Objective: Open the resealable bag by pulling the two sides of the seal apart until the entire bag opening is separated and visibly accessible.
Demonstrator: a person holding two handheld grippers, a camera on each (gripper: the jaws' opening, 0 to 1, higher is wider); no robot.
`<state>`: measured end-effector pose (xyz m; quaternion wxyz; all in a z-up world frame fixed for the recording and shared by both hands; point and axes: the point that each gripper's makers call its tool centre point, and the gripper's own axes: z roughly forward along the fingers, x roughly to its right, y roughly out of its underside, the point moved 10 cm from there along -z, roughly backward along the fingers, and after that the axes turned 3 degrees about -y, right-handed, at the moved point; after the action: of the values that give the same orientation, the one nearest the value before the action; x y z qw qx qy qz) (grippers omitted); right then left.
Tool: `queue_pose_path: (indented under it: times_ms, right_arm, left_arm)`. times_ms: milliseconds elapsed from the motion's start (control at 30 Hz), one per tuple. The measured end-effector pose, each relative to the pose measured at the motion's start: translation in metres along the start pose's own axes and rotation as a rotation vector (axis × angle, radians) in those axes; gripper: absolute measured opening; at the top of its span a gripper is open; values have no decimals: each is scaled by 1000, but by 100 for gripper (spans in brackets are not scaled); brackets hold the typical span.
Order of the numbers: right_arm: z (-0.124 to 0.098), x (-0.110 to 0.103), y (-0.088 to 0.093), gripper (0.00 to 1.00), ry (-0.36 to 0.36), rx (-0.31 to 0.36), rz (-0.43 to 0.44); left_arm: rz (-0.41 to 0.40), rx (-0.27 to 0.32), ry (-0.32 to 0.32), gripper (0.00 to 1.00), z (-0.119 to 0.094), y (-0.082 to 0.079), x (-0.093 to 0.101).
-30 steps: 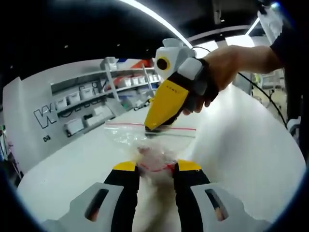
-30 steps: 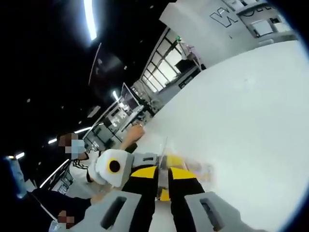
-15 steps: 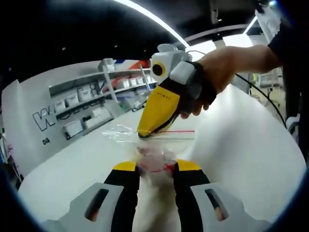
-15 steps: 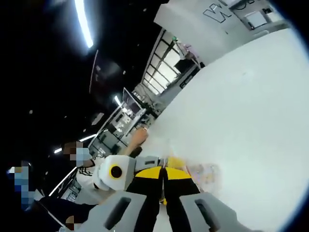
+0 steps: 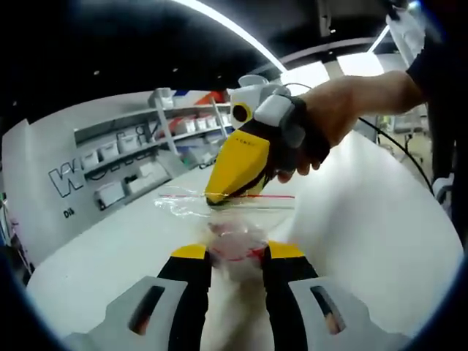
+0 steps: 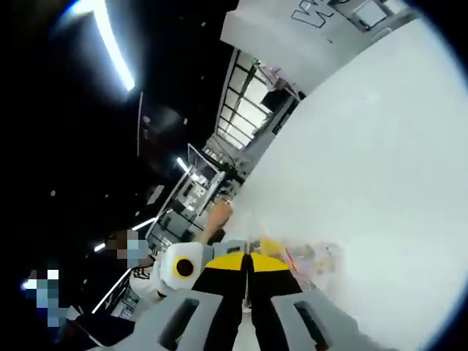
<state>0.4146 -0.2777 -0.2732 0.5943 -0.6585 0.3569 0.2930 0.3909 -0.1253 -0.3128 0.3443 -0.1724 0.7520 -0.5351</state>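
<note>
Left tongs [image 5: 237,256] clamp the bag's [image 5: 232,219] near seal edge; right tongs [image 5: 217,199] pinch the far edge, ready to pull apart.

A wide white table [image 5: 365,219] runs toward a white wall [image 5: 44,190] with dark lettering and shelves [image 5: 131,153] of boxes, beneath a dark ceiling [image 5: 110,44] crossed by a long bright strip light [image 5: 234,29], with metal racks [image 6: 248,102] standing beyond the table's edge.
</note>
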Motion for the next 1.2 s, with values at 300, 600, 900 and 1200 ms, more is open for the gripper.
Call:
queue_pose_path:
  times_ms: [300,600,900,1200]
  right_arm:
    - [1,4,4,0,-27,41,88]
    - [-2,3,3,0,-20,57,81]
    - [-3,5,4,0,-15,63,88]
    - [-6,6,3,0,-16,82,86]
  left_arm:
    - [1,0,3,27,0,0,1]
    - [-10,-1,-8,29,-1,0,0]
    - [-25,0,-13,34,-1,0,0]
    - [-50,-1,-1,41,0,2,2]
